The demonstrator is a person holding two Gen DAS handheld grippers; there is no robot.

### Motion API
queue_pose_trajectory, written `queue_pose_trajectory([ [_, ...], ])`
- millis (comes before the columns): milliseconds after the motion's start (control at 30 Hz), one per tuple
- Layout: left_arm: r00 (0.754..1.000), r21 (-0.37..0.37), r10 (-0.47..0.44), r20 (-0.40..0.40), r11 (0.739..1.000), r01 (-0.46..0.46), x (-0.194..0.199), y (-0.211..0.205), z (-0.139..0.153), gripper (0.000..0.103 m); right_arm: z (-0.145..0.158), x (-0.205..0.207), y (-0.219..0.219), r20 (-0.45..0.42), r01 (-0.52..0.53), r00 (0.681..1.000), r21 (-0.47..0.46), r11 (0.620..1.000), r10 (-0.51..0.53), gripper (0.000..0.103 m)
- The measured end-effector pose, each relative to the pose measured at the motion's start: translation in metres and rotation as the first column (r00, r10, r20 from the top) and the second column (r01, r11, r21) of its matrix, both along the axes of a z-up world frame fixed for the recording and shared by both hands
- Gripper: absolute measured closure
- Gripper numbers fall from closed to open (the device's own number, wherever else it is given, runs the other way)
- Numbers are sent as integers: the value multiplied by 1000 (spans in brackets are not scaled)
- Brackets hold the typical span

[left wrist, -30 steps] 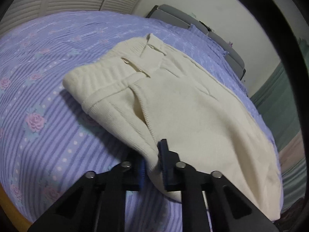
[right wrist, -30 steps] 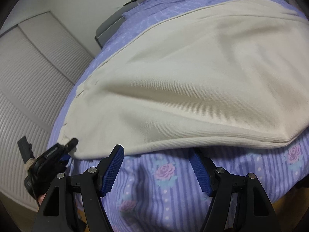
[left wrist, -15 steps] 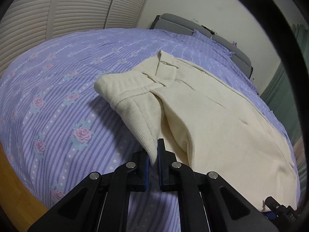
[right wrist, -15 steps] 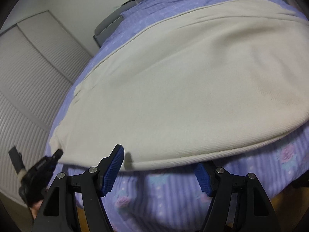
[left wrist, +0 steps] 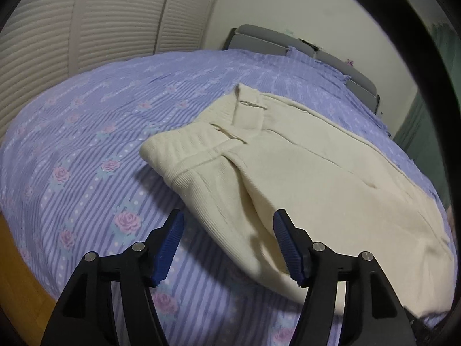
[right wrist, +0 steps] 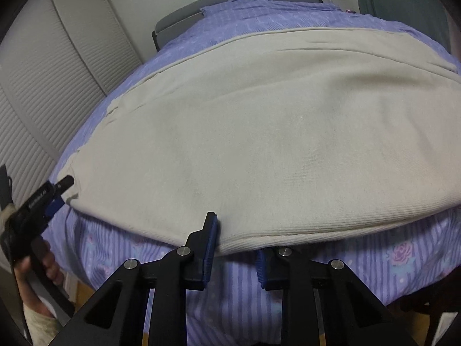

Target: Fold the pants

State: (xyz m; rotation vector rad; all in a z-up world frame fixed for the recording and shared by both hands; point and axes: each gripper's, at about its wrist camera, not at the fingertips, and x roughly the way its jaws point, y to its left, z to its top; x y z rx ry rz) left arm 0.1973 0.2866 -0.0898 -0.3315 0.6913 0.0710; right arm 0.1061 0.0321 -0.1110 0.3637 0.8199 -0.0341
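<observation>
Cream ribbed pants (left wrist: 302, 173) lie folded lengthwise on the purple floral bedspread (left wrist: 86, 150), waistband toward the far left in the left wrist view. My left gripper (left wrist: 227, 245) is open, its blue pads either side of the near folded edge, holding nothing. In the right wrist view the pants (right wrist: 273, 144) fill the frame. My right gripper (right wrist: 234, 248) is partly closed around the pants' near hem; the left pad touches the cloth, the right pad sits under the edge. The left gripper also shows in the right wrist view (right wrist: 62, 186) at the pants' left corner.
A grey headboard (left wrist: 288, 46) and pillows stand at the bed's far end. Louvred closet doors (left wrist: 100, 20) line the left wall. A green curtain (left wrist: 417, 127) hangs at right. The wooden bed frame (left wrist: 17, 274) edges the near side.
My left gripper has opened, let go of the pants' edge and pulled back. My right gripper has moved onto the near hem and its jaws have narrowed.
</observation>
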Motion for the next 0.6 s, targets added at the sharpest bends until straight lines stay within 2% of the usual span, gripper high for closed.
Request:
queue_pose_trajectory([
  [200, 996, -141, 78, 42, 987, -72, 11, 18, -5, 40, 2, 10, 13, -10, 46, 999, -47, 998, -46, 78],
  [267, 997, -199, 72, 41, 978, -62, 15, 22, -10, 43, 0, 12, 13, -20, 58, 998, -52, 997, -59, 77],
  [300, 997, -241, 60, 39, 969, -48, 18, 23, -12, 63, 1, 14, 13, -21, 60, 998, -57, 997, -62, 78],
  [367, 997, -220, 70, 27, 973, -62, 18, 21, -12, 95, 3, 15, 12, -28, 46, 998, -55, 997, -48, 78],
  [467, 995, -164, 82, 65, 984, -70, 3, 11, 3, 96, 21, 8, 8, 25, 12, 1000, -48, 999, -11, 83],
  [600, 990, -100, 94, 102, 991, -84, -10, -6, 33, 96, 64, -5, -10, 150, -29, 988, -49, 998, 36, 86],
])
